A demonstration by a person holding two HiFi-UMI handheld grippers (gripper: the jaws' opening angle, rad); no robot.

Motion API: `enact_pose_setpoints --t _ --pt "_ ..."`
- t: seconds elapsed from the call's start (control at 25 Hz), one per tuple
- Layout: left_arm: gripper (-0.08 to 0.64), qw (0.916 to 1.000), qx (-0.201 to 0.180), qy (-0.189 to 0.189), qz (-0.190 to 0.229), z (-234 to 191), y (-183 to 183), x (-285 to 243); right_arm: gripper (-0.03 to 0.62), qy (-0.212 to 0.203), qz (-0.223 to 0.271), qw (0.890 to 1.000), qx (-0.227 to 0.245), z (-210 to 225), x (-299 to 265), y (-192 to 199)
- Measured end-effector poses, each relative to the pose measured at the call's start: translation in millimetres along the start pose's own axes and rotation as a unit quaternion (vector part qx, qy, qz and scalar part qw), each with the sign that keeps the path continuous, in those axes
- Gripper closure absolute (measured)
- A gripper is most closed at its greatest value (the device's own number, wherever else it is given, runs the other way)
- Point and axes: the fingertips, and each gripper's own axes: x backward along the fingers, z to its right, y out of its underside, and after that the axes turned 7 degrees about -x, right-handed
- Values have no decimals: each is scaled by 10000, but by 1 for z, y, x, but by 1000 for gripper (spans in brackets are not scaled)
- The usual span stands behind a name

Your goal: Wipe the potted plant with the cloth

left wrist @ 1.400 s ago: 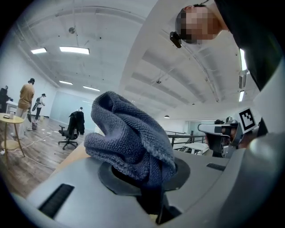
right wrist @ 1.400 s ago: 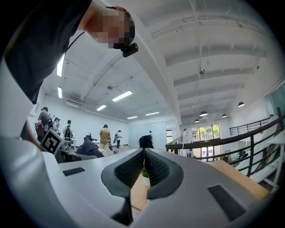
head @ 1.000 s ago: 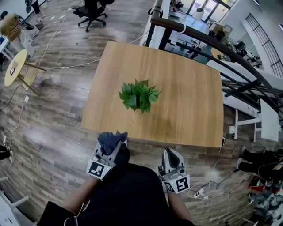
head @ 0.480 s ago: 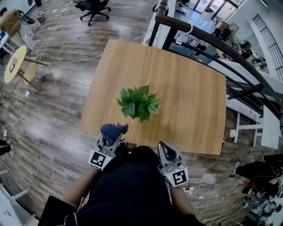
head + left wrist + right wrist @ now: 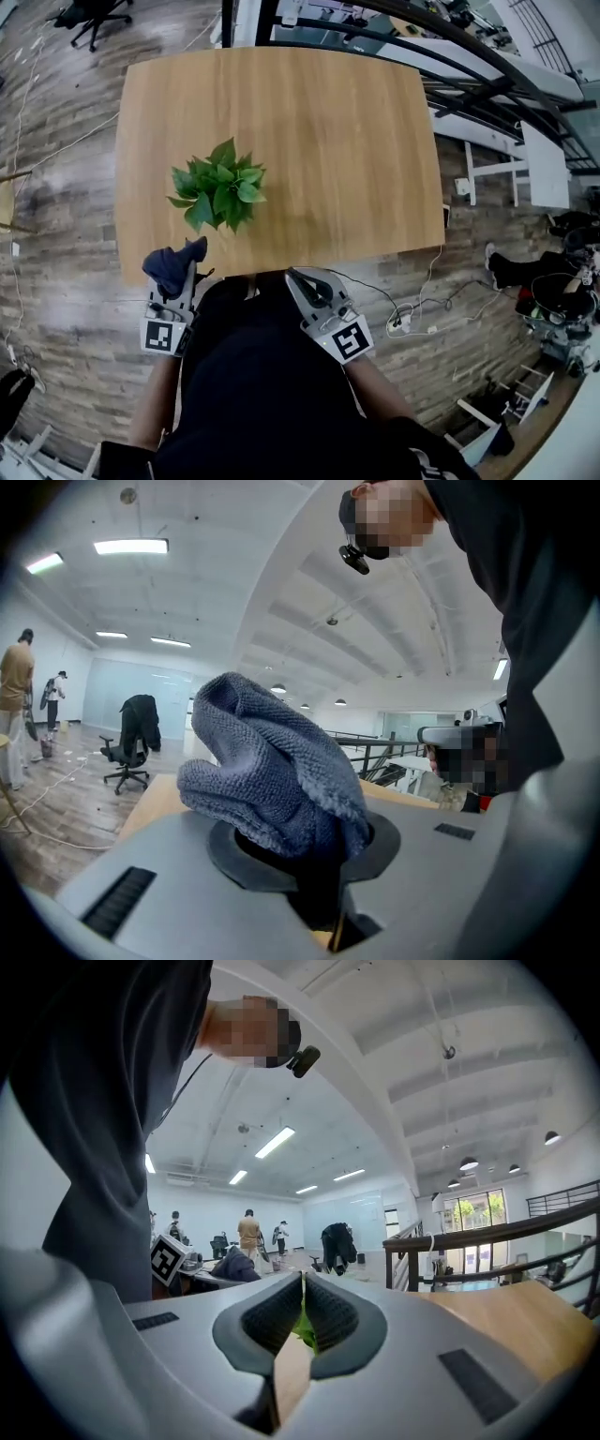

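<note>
The potted plant (image 5: 218, 195), a bunch of green leaves, stands on the wooden table (image 5: 328, 141) near its front left part. A blue-grey cloth (image 5: 173, 262) is bunched in my left gripper (image 5: 177, 277), which is shut on it at the table's near left corner, just short of the plant. In the left gripper view the cloth (image 5: 272, 780) bulges out over the jaws and hides the plant. My right gripper (image 5: 294, 277) sits at the table's near edge, right of the plant. It (image 5: 302, 1283) is shut and holds nothing; green leaves (image 5: 305, 1331) show beyond the jaws.
A dark stair railing (image 5: 469, 42) runs behind the table's far right. A white bench (image 5: 544, 164) and cables with a power strip (image 5: 405, 323) lie on the floor to the right. An office chair (image 5: 94, 14) stands far left. Several people (image 5: 248, 1232) stand far off.
Both grippers have come forward to the table's near edge, the left one carrying the cloth closer to the plant. The head view has swung, so the plant now sits further left.
</note>
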Motion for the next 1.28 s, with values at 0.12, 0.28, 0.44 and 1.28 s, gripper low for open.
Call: enact_pose_setpoints --t 0.12,0.28,0.44,1.28 --pt "468 9992 -68 385 -101 2 16 0 574 406 -164 9990 -49 -10 11 3" --pt "468 9979 45 644 -69 -3 21 -1 574 701 -231 9972 -124 -27 10 7" --pt "468 9976 -350 560 183 -5 24 13 574 480 -634 9965 -253 -40 0 30" --pt "468 9995 62 -283 -107 37 30 8 574 -167 103 9998 45 20 -21 4"
